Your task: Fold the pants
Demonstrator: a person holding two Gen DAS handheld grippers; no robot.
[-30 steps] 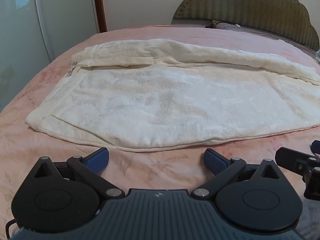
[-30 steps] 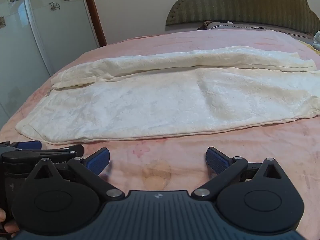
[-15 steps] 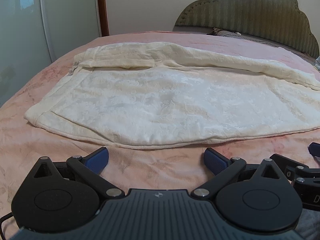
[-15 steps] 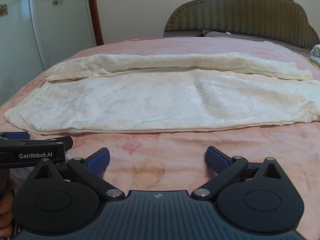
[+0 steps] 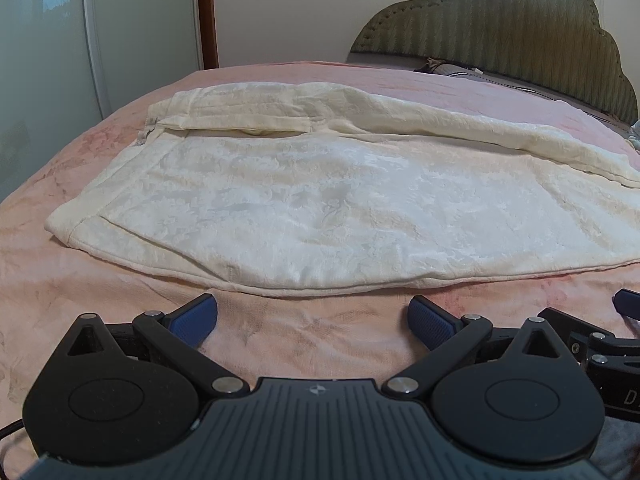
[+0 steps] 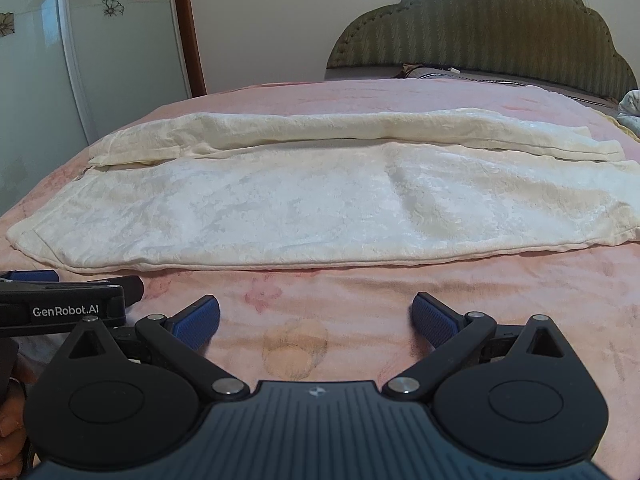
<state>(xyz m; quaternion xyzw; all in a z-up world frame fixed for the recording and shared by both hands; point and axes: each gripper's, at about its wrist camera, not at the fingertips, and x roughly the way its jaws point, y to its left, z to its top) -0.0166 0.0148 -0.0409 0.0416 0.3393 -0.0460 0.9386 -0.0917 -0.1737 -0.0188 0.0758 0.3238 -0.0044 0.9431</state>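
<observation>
I hold my left tool [image 5: 313, 319] and right tool [image 6: 315, 320] wide apart, now lower and nearer the cream pants [image 6: 320, 208] spread on the pink bed [image 6: 360, 312].

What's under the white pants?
The pants lie flat on a pink blanket that shows all around them. Whatever lies below the blanket is hidden.

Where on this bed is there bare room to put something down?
The pink blanket is bare in a strip between the pants' near edge and the two open grippers, left and right. Another bare band runs beyond the pants toward the headboard. The middle is covered by the pants.
</observation>
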